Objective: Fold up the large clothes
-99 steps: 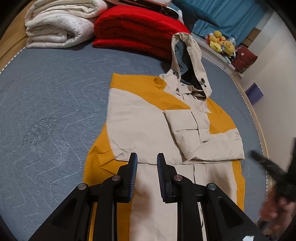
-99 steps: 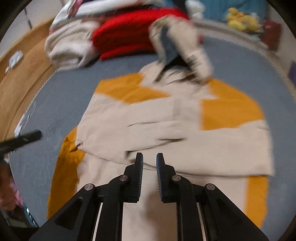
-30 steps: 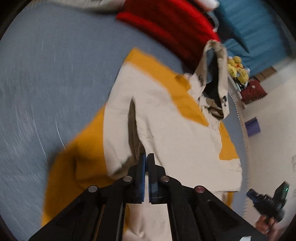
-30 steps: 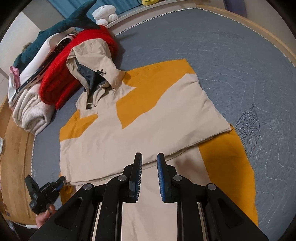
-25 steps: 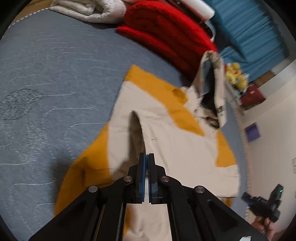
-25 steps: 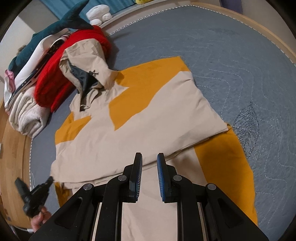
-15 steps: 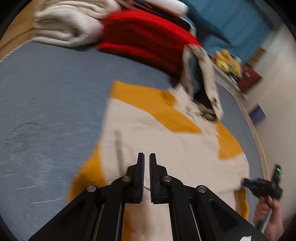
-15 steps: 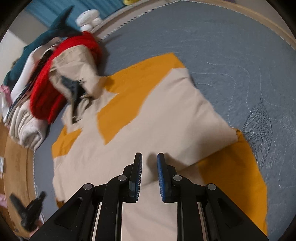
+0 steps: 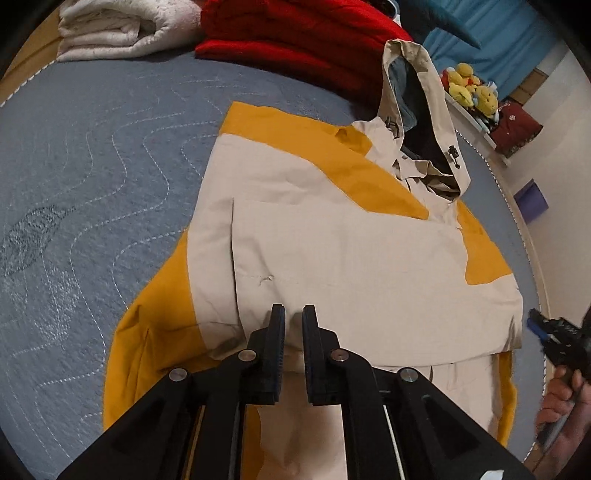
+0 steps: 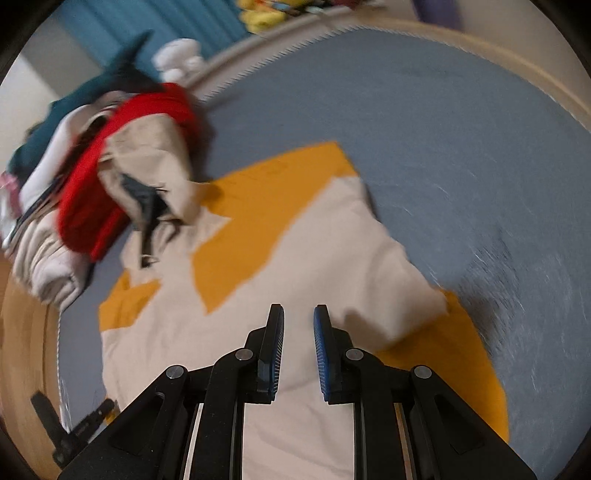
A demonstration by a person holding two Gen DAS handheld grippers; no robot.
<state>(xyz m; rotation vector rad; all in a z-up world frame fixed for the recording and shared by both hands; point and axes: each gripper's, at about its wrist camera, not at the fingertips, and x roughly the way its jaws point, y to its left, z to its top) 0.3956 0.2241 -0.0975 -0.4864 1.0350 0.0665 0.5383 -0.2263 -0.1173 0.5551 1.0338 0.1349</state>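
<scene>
A beige and mustard hooded jacket (image 9: 332,258) lies front-up on the grey quilt, sleeves folded across the chest, hood (image 9: 432,85) propped against the red pile. My left gripper (image 9: 293,308) hovers over the folded sleeve's lower edge; its jaws stand a narrow gap apart with nothing between them. My right gripper (image 10: 299,308) hangs over the jacket (image 10: 295,266) near its other side. Its jaws are opening and hold nothing. Each gripper shows in the other's view: the right gripper (image 9: 554,332) in a hand, the left gripper (image 10: 74,424) low at the edge.
A folded red blanket (image 9: 295,29) and a white blanket (image 9: 122,26) are stacked at the head of the bed. Plush toys (image 9: 469,88) sit on a ledge, a purple box (image 9: 532,201) on the floor. Grey quilt (image 9: 92,147) spreads left of the jacket.
The fold of cloth that rose to my shut left jaws now lies flat, and those jaws have parted slightly. My right gripper came lower over the jacket and its jaws widened.
</scene>
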